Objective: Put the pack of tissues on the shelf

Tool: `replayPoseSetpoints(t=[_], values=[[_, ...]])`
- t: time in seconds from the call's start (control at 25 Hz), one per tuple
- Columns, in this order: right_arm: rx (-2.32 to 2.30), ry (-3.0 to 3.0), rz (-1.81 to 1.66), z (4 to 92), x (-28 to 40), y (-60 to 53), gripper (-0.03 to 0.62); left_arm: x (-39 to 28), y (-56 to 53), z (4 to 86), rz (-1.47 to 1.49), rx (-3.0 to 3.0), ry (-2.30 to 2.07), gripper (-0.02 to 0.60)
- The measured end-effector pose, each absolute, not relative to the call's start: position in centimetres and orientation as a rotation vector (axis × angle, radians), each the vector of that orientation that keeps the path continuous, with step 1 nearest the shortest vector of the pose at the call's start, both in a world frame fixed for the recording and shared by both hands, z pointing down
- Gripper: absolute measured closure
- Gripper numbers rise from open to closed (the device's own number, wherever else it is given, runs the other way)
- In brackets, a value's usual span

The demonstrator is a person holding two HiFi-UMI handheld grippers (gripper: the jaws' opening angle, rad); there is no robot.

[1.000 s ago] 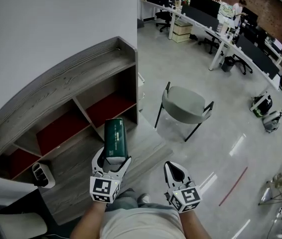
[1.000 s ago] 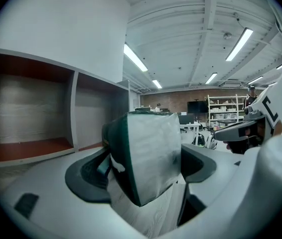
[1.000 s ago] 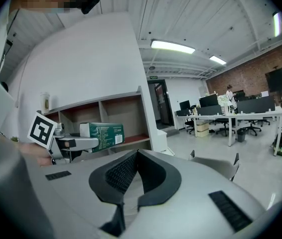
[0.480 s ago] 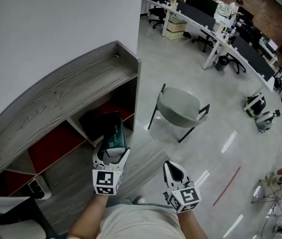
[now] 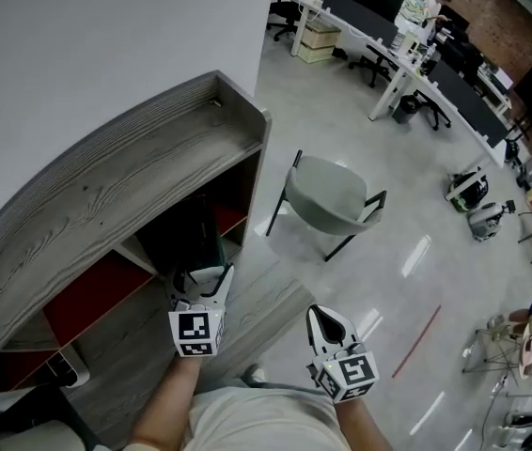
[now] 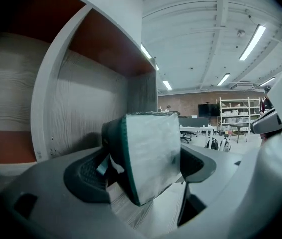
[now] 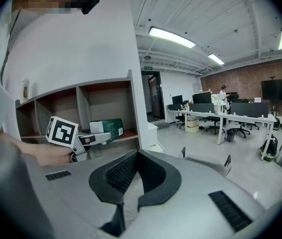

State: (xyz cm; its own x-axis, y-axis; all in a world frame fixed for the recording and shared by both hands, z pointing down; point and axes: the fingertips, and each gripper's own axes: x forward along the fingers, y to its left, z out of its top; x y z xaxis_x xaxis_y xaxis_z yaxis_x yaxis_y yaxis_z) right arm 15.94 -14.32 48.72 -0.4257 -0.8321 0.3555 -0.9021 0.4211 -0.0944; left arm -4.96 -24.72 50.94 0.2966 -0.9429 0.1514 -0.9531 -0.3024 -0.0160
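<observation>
The green pack of tissues (image 6: 148, 153) sits between the jaws of my left gripper (image 6: 146, 169), which is shut on it. In the head view the left gripper (image 5: 202, 276) reaches into the lower right compartment of the grey wooden shelf (image 5: 134, 167), and the pack (image 5: 194, 242) is dark inside that opening. The right gripper view shows the pack (image 7: 106, 127) at the compartment's floor level, held by the left gripper (image 7: 97, 138); whether it rests on the board I cannot tell. My right gripper (image 5: 322, 316) hangs shut and empty to the right, away from the shelf.
A grey chair (image 5: 327, 195) stands on the floor just right of the shelf. Red back panels line the compartments (image 5: 87, 294). Desks with monitors (image 5: 388, 26) and a person (image 5: 432, 6) are far behind. A red floor line (image 5: 416, 341) runs at the right.
My left gripper has carried the pack forward from in front of the shelf into its lower right compartment. The right gripper has stayed about where it was.
</observation>
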Motion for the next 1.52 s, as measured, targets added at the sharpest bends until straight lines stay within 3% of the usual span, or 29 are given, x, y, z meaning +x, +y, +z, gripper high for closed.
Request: replayPoseSetpoints(t=[0.84, 1.04, 1.52], values=[[1.488, -2.382, 0.413, 50.0, 15.1, -14.3, 0.566, -5.3, -27.3, 52.5, 0.329, 2.502, -1.893, 0.149], [1.490, -2.384, 0.418, 50.0, 15.5, -14.4, 0.566, -5.2, -26.5, 51.7, 0.345, 2.525, -1.932, 0.126], [1.476, -2.403, 0.418, 50.1, 15.4, -13.4, 0.566, -5.1, -22.7, 51.4, 0.353, 2.506, -1.960, 0.143]])
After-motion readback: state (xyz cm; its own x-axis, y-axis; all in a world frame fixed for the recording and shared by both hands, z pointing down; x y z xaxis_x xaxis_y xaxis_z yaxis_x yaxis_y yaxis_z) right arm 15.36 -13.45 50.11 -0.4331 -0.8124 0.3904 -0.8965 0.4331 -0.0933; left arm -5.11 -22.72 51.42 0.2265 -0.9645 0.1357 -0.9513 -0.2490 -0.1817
